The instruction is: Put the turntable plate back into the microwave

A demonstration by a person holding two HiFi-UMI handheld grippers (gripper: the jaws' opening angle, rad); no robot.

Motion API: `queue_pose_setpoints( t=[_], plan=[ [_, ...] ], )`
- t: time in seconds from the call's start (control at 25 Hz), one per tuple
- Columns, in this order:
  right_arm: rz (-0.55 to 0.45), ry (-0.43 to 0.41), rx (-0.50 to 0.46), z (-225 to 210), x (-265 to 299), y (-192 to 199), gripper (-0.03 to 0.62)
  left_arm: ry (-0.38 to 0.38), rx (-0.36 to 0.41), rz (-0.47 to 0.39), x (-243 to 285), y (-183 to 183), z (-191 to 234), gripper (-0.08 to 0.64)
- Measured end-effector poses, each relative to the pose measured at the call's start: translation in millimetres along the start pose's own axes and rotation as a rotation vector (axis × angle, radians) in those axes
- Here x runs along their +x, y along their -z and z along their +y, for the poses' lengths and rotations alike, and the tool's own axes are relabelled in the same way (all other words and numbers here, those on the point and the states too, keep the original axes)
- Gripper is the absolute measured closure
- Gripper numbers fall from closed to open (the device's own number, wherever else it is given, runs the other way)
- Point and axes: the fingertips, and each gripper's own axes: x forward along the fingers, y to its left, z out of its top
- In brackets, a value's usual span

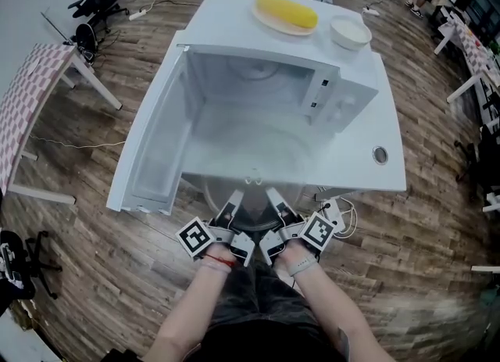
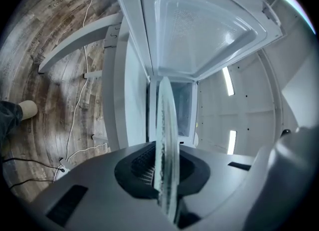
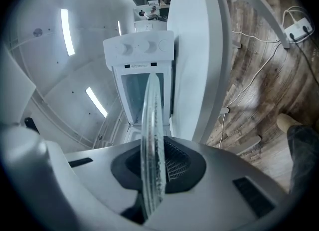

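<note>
The white microwave (image 1: 328,91) stands on a white table with its door (image 1: 156,145) swung open to the left and its cavity bare. The clear glass turntable plate (image 1: 251,195) hangs just in front of the opening, at the table's near edge. My left gripper (image 1: 233,201) is shut on its near rim from the left, and my right gripper (image 1: 273,198) is shut on it from the right. In the left gripper view the plate (image 2: 164,135) shows edge-on between the jaws, with the door above. The right gripper view shows the plate (image 3: 151,140) the same way, before the control panel (image 3: 139,50).
On the table (image 1: 387,130) behind the microwave lie a plate with a yellow food item (image 1: 287,12) and a white bowl (image 1: 351,32). A power strip with cables (image 1: 337,213) lies on the wooden floor to my right. A checked table (image 1: 31,94) stands at left.
</note>
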Motion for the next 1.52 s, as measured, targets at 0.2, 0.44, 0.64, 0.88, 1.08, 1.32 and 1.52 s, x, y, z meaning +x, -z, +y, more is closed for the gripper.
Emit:
queue_pose_setpoints(
  t=[0.2,0.44,0.64,0.88,1.08,1.32,1.52],
  plan=[
    [-0.016,0.001,0.01,-3.2,19.5,-15.9,0.552,0.001,0.002,0.015,24.9,-10.7,3.3,0.528],
    [-0.036,0.005,0.009,-8.9,36.0,-21.9,0.552,0.001,-0.015,0.033,39.4,-23.0,7.5,0.528],
    [-0.027,-0.001,-0.009,-5.9,52.9,-31.9,0.552,0.016,-0.011,0.025,54.9,-34.0,5.9,0.528],
    [-0.038,-0.007,-0.004,-6.7,71.5,-45.8,0.552,0.007,0.007,0.036,76.1,-44.9,7.1,0.528],
    [-0.051,-0.006,-0.002,-10.7,85.5,-54.2,0.552,-0.001,0.015,0.046,90.4,-54.8,9.9,0.528],
    [-0.064,-0.003,-0.002,-12.9,105.7,-70.3,0.552,-0.007,0.019,0.056,114.9,-66.2,11.7,0.528],
    [-0.074,-0.006,-0.003,-12.8,122.1,-83.3,0.552,-0.013,0.02,0.062,134.0,-75.2,12.2,0.528]
  ],
)
